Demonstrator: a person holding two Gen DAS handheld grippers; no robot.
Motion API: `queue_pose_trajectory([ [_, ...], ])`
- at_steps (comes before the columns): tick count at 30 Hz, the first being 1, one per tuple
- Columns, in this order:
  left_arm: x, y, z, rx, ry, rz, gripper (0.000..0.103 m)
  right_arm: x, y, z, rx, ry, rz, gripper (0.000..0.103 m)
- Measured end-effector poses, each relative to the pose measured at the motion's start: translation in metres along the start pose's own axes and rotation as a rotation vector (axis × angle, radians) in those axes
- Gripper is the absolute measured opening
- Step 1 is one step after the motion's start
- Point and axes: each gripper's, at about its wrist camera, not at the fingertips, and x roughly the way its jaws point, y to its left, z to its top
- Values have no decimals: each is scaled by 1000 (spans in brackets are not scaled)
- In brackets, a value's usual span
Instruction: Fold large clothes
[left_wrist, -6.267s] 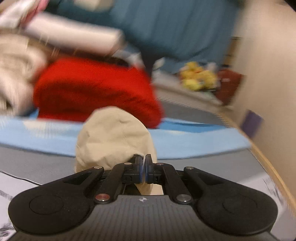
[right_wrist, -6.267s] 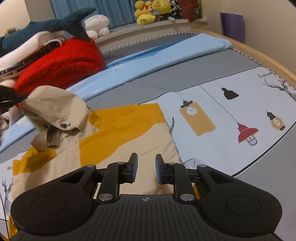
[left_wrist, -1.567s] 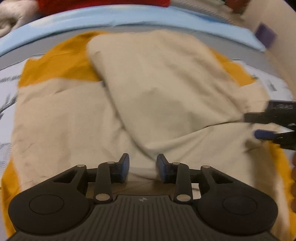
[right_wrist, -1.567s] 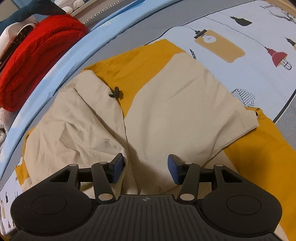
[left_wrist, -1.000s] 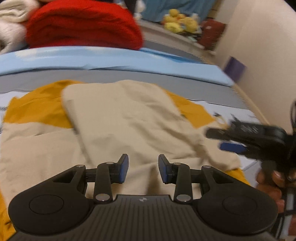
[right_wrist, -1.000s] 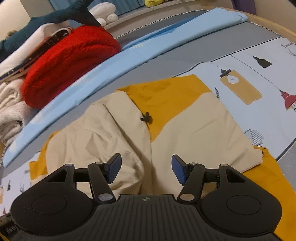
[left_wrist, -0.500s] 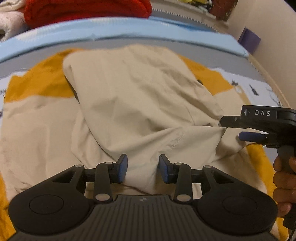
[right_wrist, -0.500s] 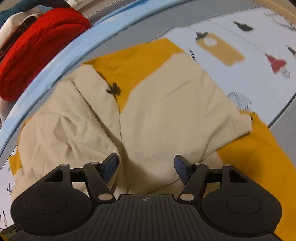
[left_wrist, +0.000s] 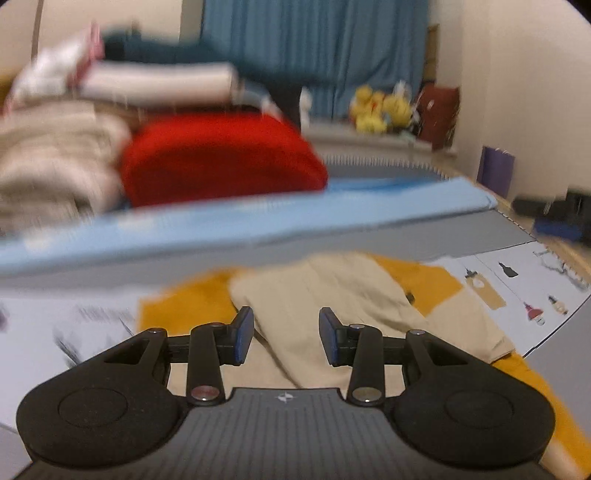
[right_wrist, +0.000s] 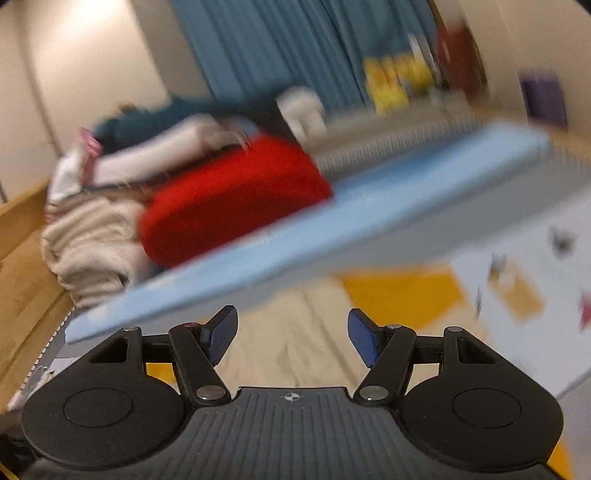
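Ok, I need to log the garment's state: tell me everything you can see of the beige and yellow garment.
The garment lies on the printed bed sheet, below the light blue blanket. It looks like thin, creased cotton: beige panels with mustard-yellow sections at its upper edge and right side. A beige flap is folded over the middle; a small dark toggle sits at its right edge. Both grippers, left and right, are open above it, gripping nothing.

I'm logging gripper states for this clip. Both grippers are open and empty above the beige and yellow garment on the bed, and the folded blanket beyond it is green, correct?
One detail is off: the folded blanket is red, not green, as both wrist views show. The rest holds: the left gripper and the right gripper are open and empty above the beige and yellow garment on the bed.
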Motion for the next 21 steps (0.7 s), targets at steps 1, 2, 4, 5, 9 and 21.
queue_pose_trajectory([
  [1,-15,0,-1,27,-27,15,43,-18,4,5,-32,-43,-6,67],
  [2,-37,1,-2,54,-54,43,43,-36,5,9,-58,-82,-11,67],
  [4,-78,7,-7,53,-78,85,43,-80,7,18,-108,-162,-24,66],
  [5,-102,15,-13,21,-82,83,43,-109,7,20,-137,-211,-39,65],
  [9,-191,46,-59,-101,-61,37,41,-222,-7,15,-154,-339,-117,62],
  [21,-365,84,-159,-243,-99,36,16,-456,-68,-53,-97,-420,-277,24],
])
